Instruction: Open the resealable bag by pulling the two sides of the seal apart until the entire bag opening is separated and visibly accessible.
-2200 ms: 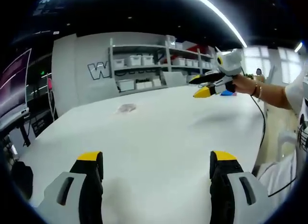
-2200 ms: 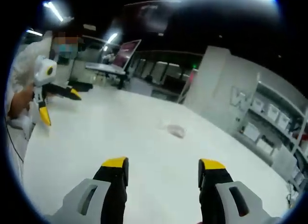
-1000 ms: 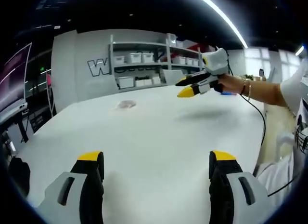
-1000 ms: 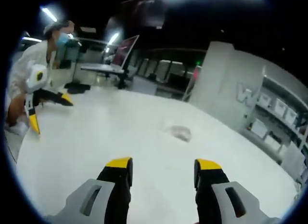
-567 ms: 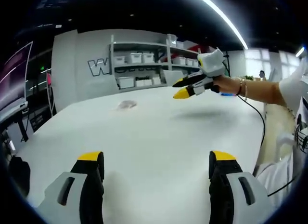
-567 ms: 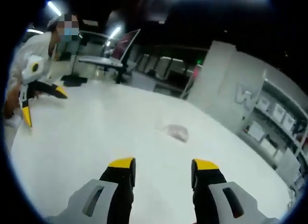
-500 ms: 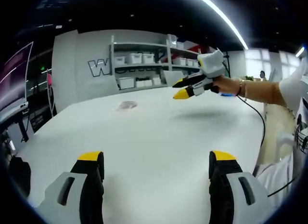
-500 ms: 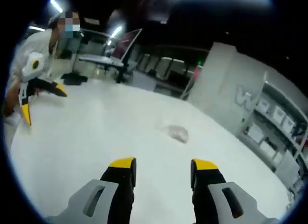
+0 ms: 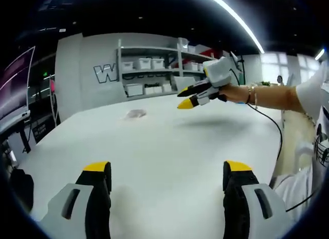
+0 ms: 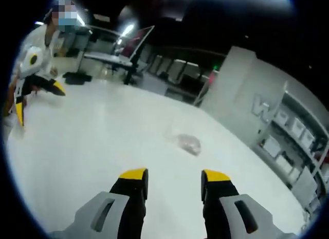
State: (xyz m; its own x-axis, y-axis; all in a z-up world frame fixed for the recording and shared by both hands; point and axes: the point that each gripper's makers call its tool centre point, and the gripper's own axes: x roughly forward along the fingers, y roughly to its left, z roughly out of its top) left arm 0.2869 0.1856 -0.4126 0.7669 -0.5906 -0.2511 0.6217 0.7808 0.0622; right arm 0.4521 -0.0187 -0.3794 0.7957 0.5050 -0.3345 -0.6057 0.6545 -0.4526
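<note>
Right gripper (image 9: 186, 97) has advanced toward the bag (image 10: 188, 143), which lies untouched mid-table (image 9: 169, 146), its fingers narrowed but empty; left gripper (image 9: 167, 172) stays back, fingers spread.

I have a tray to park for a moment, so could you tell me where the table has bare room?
Nearly all of the white table is bare. The one item on it is the resealable bag, lying towards the side by the shelves. The stretch between the left gripper and the bag is free. The right gripper hovers over the far part.
</note>
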